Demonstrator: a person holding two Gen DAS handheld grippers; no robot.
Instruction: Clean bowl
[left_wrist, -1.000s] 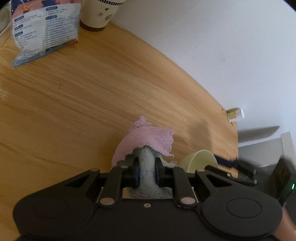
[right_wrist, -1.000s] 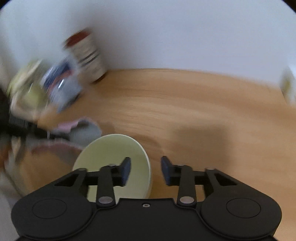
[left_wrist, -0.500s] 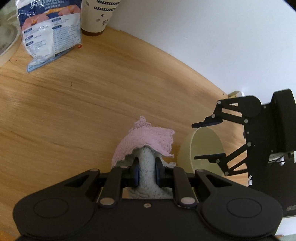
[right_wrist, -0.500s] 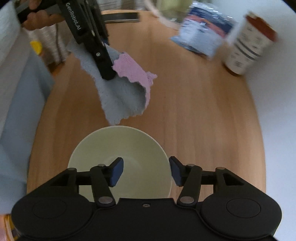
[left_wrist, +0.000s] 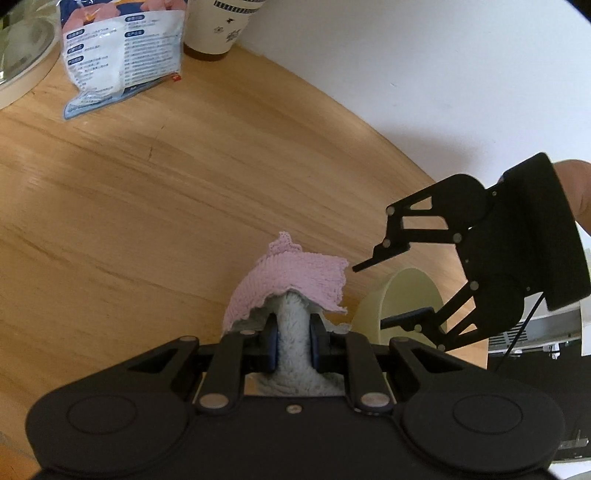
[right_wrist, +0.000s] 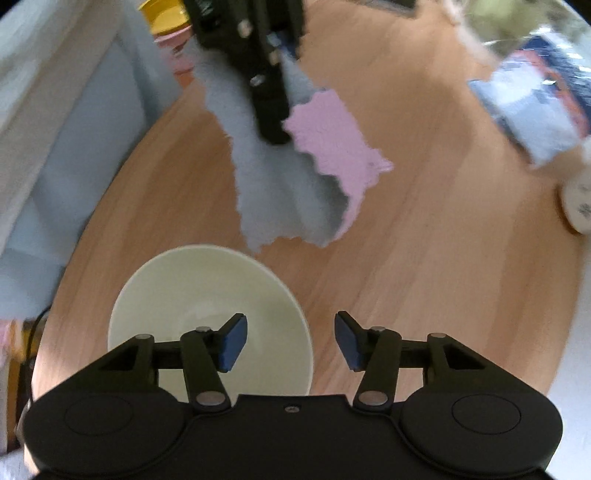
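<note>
A pale green bowl sits on the round wooden table near its edge. It also shows in the left wrist view. My right gripper is open, its left finger over the bowl's inside and its right finger outside the rim. It shows in the left wrist view too. My left gripper is shut on a pink and grey-blue cloth, held above the table beside the bowl. The cloth hangs just beyond the bowl in the right wrist view.
A snack packet and a paper cup stand at the far side of the table. A plate rim lies at the far left. A white wall runs behind the table's curved edge.
My right gripper has opened wider and shifted so its fingers straddle the bowl's rim. The right view has swung further over the table. The left gripper still holds the cloth, slightly nearer.
</note>
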